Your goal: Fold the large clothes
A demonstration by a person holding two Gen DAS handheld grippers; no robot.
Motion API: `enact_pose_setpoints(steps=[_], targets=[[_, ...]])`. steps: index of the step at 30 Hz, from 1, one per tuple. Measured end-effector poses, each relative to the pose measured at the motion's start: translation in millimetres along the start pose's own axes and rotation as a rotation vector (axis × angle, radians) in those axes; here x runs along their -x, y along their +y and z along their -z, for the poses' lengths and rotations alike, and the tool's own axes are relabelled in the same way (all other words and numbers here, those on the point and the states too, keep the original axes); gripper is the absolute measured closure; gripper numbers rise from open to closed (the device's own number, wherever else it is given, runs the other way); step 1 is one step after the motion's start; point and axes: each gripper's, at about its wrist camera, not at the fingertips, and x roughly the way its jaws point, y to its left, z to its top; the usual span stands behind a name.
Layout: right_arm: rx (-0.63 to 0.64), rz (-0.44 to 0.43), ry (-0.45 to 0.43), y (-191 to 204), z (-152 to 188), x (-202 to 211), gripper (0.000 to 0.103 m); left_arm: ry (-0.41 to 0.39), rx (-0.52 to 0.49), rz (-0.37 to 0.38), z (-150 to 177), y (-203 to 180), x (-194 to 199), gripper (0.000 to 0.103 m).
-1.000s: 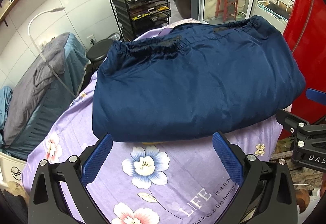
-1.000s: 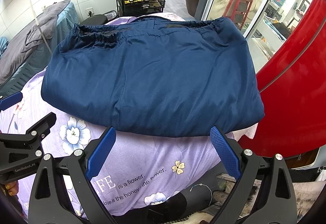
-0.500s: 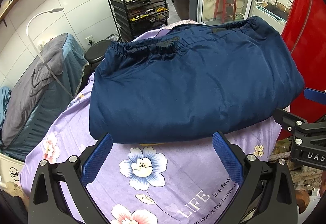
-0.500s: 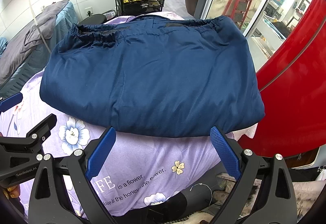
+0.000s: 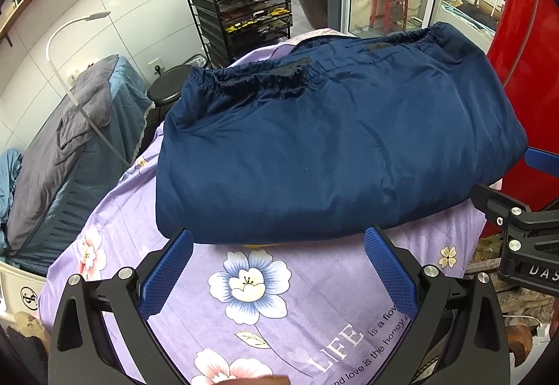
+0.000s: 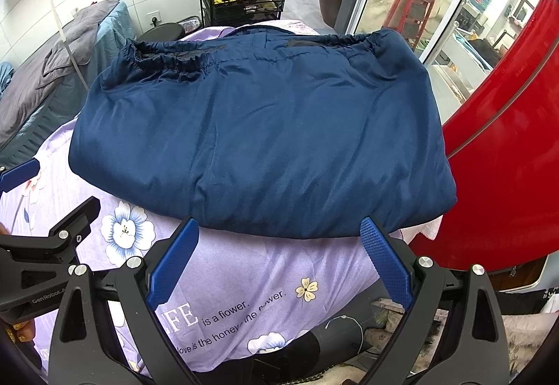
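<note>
A dark blue padded garment [image 5: 332, 147] lies folded into a thick bundle on the purple floral sheet [image 5: 279, 315], its elastic hem at the far edge. It also shows in the right wrist view [image 6: 265, 140]. My left gripper [image 5: 277, 241] is open and empty, its blue pads [image 5: 167, 273] just before the bundle's near edge. My right gripper [image 6: 277, 231] is open and empty, also at the near edge, to the right of the left one. The right gripper's body shows in the left wrist view [image 5: 517, 220].
A black wire shelf cart [image 5: 241, 14] with bottles stands beyond the table. A grey-blue covered bed [image 5: 70, 147] and white lamp [image 5: 66, 45] lie left. A black stool [image 5: 167, 94] sits behind. A red curved panel [image 6: 506, 157] rises close on the right.
The left wrist view has shifted slightly right and forward; the bundle looks marginally nearer. Both grippers stay open and the garment has not moved.
</note>
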Motion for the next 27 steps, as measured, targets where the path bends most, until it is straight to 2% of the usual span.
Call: enact_pose_setpoints(steps=[27], targets=[[-0.010, -0.004, -0.018, 2.5, -1.9, 3.1, 0.011, 0.022, -0.029, -0.007, 0.3, -6.7, -5.1, 0.007]])
